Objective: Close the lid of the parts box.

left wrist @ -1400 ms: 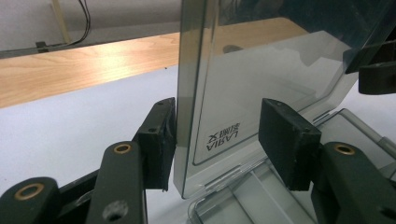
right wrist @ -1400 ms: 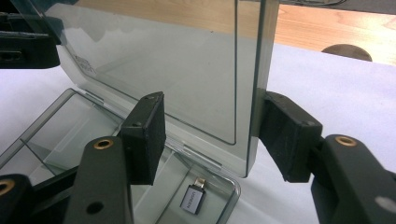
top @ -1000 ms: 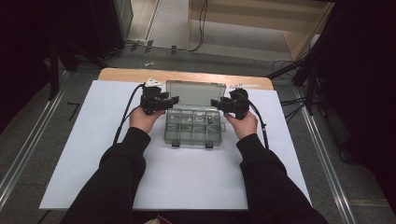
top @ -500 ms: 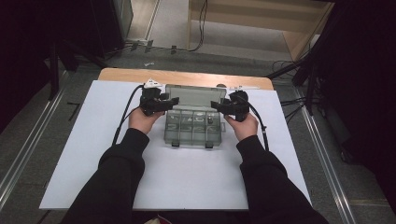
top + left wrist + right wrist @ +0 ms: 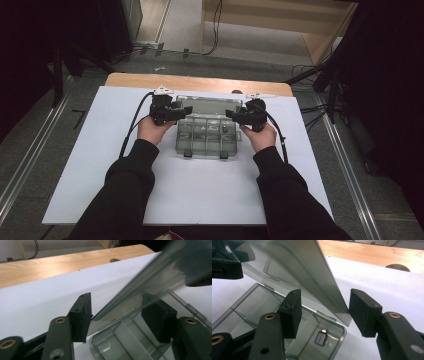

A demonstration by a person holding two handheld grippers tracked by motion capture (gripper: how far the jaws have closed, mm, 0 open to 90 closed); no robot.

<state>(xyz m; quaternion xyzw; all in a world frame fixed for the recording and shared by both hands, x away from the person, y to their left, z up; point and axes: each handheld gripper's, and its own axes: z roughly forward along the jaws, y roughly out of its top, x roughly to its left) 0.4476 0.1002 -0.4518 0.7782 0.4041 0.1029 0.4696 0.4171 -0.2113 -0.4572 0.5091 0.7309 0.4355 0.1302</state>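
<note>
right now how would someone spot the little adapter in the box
Start at the white sheet on the table, where a clear compartment box sits with its lid tilted up. In the right gripper view, the small black-and-silver adapter lies in the corner compartment below the lid's edge, the one item visible in the compartments.

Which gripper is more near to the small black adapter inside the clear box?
The right gripper. The small adapter lies in the box's right-end compartment, just below its jaws. The left gripper is at the lid's opposite edge, across the box.
</note>
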